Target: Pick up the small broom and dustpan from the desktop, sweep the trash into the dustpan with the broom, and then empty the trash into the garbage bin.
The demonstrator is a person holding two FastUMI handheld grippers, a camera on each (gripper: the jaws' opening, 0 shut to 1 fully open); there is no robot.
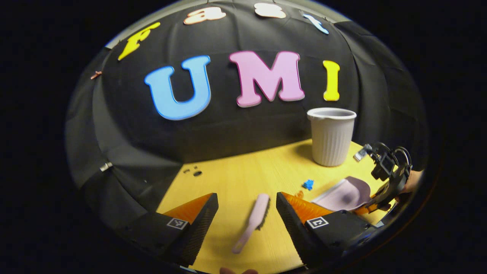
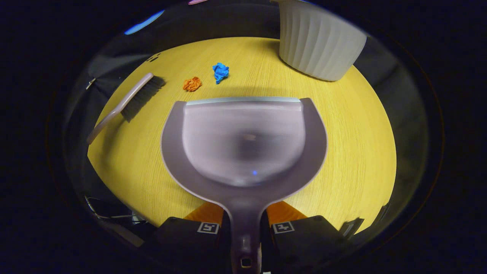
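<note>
Yellow desktop (image 2: 342, 160): right gripper (image 2: 245, 224) clamps dustpan (image 2: 243, 137) handle; left gripper (image 1: 247, 213) hangs spread over broom (image 1: 253, 220); paper scraps (image 2: 220, 72) lie loose; closing on broom follows.

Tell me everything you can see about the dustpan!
The dustpan is pale lilac, looks like smooth plastic, with a wide rounded scoop, a raised rim around the back and a grey strip along its straight front lip. Its scoop is empty. A narrow handle runs back between the fingers of the right gripper, which press on it from both sides. It faces the orange paper ball and blue paper ball on the yellow desktop, not touching them.
</note>
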